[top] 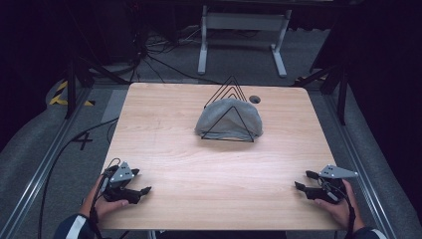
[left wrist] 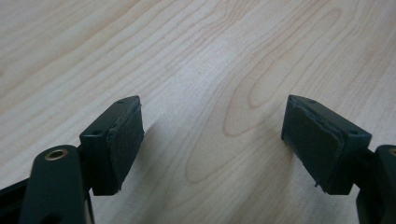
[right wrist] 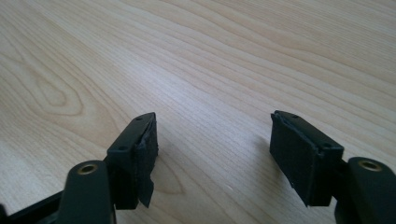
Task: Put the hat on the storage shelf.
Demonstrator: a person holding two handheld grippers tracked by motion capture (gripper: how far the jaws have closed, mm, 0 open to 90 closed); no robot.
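Both grippers rest low near the table's (top: 164, 149) near edge, one at each near corner, and neither holds anything. The left gripper (top: 142, 190) sits by the near left corner with its jaws spread wide, only bare wood grain between the pads (left wrist: 122, 140) in the left gripper view. The right gripper (top: 304, 180) sits by the near right corner, its jaws also standing well apart, again with nothing but wood between the pads (right wrist: 295, 151) in the right gripper view.

The grey cloth (top: 226, 118) lies well away from both, toward the far edge of the table and about midway between its left and right edges. It is draped in a rounded heap over a black wire rack (top: 230, 89), whose triangular loops stand up behind and in front of the cloth. A small round hole (top: 255, 99) in the tabletop sits just beside the rack, toward the far right.

Judging from this, the work looks either not yet begun or just finished, with the hands parked apart from the cloth. If the cloth is to be handled next, both grippers would need to travel forward across the table toward the far edge, stay open, and come in from either side of the heap so the pads close on fabric rather than on wire
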